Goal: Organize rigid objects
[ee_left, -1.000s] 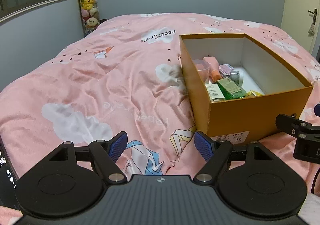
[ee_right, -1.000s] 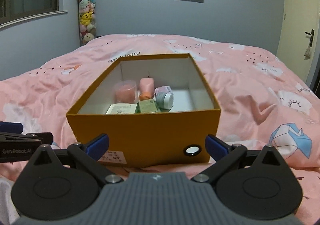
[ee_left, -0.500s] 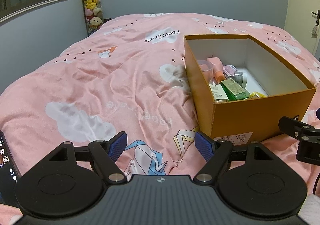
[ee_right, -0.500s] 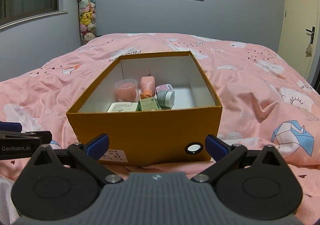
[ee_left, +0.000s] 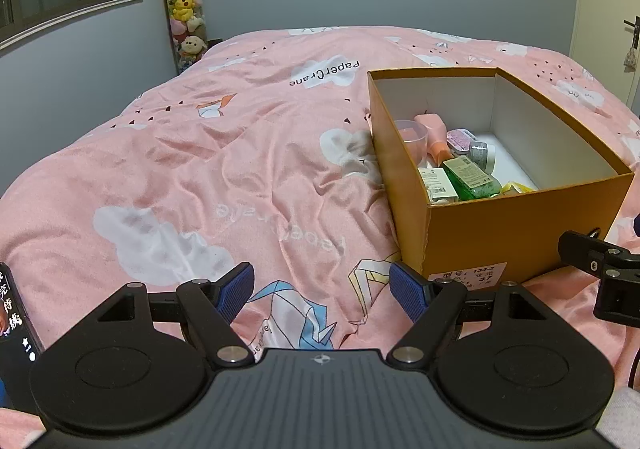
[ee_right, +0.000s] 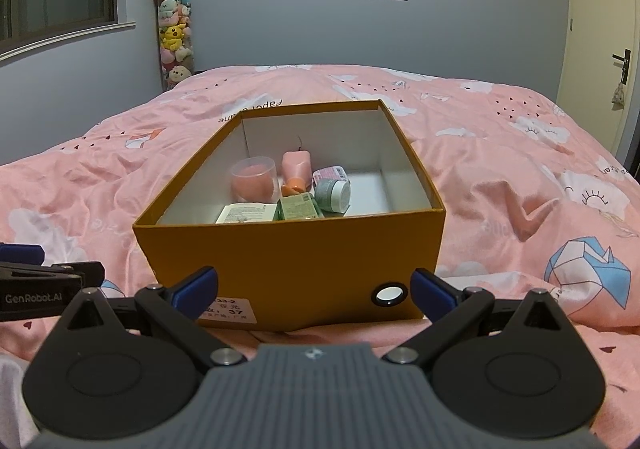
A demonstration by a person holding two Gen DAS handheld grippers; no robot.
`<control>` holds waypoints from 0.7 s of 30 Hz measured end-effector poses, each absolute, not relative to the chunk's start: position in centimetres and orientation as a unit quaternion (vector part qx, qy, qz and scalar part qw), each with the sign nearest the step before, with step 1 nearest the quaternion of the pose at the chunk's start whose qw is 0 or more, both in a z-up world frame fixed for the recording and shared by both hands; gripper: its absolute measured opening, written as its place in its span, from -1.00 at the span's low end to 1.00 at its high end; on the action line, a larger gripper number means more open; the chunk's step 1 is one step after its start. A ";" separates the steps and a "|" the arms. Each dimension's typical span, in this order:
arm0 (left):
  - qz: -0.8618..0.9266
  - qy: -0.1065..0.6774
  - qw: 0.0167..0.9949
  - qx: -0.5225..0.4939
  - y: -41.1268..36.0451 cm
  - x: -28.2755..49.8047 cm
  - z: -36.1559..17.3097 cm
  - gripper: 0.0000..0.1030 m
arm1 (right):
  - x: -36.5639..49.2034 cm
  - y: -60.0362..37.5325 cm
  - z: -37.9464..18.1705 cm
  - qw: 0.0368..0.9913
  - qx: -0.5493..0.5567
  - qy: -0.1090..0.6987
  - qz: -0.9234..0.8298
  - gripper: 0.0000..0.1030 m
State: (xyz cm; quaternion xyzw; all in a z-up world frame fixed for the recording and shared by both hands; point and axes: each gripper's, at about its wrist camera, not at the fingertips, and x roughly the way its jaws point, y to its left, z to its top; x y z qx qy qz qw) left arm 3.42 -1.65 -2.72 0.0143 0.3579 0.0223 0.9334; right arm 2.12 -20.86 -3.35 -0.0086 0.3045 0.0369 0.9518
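left gripper: we see fingers spread, empty, over bed
right gripper: fingers spread, empty, near shoebox
shoebox: small containers inside

Orange box on pink cloud-patterned bedspread

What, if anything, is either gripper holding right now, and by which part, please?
Nothing is held. The left gripper and the right gripper both stand open and empty, short of the orange box.
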 end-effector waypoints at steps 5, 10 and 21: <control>0.022 0.358 0.933 0.015 -1.6 3.4 -2.7 0.75 | 2.1 -20.9 -3.3 0.952 -0.009 0.304 0.038 0.95; 0.022 0.358 0.933 0.014 -1.6 3.4 -2.7 0.75 | 2.1 -20.9 -3.4 0.952 -0.008 0.305 0.037 0.95; 0.024 0.358 0.933 0.013 -1.5 3.4 -2.7 0.75 | 2.2 -20.7 -3.4 0.951 -0.008 0.308 0.038 0.95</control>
